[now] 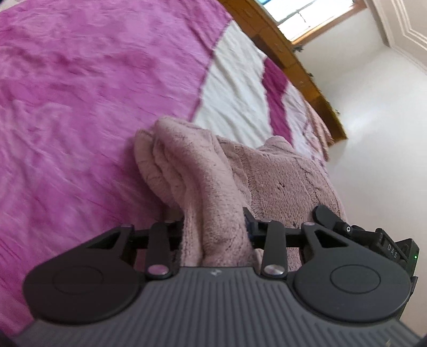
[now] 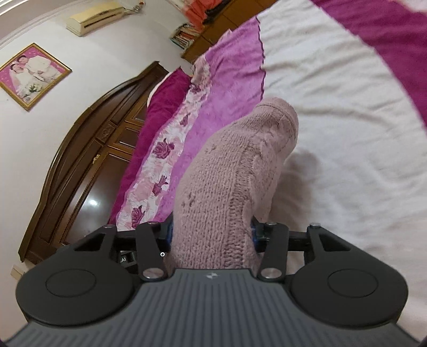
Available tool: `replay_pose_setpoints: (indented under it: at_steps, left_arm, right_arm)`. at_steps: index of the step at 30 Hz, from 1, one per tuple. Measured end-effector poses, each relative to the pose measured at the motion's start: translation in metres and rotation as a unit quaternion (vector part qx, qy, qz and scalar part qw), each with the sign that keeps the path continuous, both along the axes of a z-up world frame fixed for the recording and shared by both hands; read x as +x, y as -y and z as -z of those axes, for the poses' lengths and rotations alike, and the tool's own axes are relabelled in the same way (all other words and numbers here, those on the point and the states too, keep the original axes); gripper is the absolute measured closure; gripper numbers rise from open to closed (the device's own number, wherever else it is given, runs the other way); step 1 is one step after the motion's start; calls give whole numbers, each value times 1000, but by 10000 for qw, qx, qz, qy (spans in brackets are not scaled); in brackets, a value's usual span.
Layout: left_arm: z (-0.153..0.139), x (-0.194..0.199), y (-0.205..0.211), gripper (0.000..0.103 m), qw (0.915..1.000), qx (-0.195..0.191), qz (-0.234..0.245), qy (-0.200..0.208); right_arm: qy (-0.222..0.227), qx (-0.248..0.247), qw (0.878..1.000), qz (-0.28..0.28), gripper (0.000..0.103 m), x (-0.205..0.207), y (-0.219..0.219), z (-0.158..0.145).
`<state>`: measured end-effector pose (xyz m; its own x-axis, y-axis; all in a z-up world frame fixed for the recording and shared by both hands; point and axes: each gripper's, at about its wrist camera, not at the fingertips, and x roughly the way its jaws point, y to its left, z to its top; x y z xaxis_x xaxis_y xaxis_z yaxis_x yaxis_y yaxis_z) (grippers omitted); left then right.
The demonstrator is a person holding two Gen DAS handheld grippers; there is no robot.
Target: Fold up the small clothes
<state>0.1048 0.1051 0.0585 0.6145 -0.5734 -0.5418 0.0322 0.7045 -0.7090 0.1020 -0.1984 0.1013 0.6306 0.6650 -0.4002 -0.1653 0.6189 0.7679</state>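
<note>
Pink knitwear fills the middle of both wrist views: a dusty-pink knitted garment (image 1: pixel 213 173) is gripped at 2 places, 1 by each hand-held tool, and hangs or drapes above the bed.

In the left wrist view, the left gripper (image 1: pixel 217 227) is clenched on a bunched fold of the garment; the fabric is squeezed into a narrow neck between the jaws and spreads out beyond them in thick ridges. More of the knit lies off to the right of that fold, over the edge of the bedspread (image 1: pixel 80 106), which is magenta with a white band. A wooden bed frame (image 1: pixel 293 58) runs along the far side, with a window (image 1: pixel 307 16) above it. At the right edge of this view, part of another black tool (image 1: pixel 360 235) shows, touching or just beside the knit.

In the right wrist view, the right gripper (image 2: pixel 212 235) likewise grasps the garment (image 2: pixel 240 165), its jaws pressed against both sides of a thick roll of cable-knit fabric. The roll stretches away from the jaws and ends in a rounded fold over the white part of the bedspread (image 2: pixel 347 106). To the left lie a floral strip of bedding (image 2: pixel 157 170), a dark wooden headboard (image 2: pixel 88 160), a framed photograph (image 2: pixel 32 74) and an air conditioner (image 2: pixel 93 16) on the wall.
</note>
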Motion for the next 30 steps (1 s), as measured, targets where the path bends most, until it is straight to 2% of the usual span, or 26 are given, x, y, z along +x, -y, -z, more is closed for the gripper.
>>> replay_pose_setpoints:
  at_steps: [6,9,12,15,20,24,30]
  left_arm:
    - [-13,-26,46,66,9990,2,393,221]
    - [-8,-42,70,66,9978,222,584,232]
    - [8,-53,88,65,9959,558,708,103]
    - [29,-58,92,64,9943,846,629,-176]
    - [35,-69,92,58,9913,1159,611,-106]
    - [28,-70,103,52,9837,1681,619,121]
    - [22,-81,108,41,9769,2045,578,208]
  right_arm:
    - [210,-133,9996,135,50,-54,47,-23]
    - [299,-218,9991,229,50,-81,68,-23]
    - [152,-335,9987,347,50,-103,86,-2]
    - [-242,-444,9971,565,49,-114,96,33]
    - [-584,-471,9939,810,46,-126,105,73]
    - [-524,-590,9933,840,44,-132,105,76]
    - [-517,-767,9910,967,42,-143,97,75]
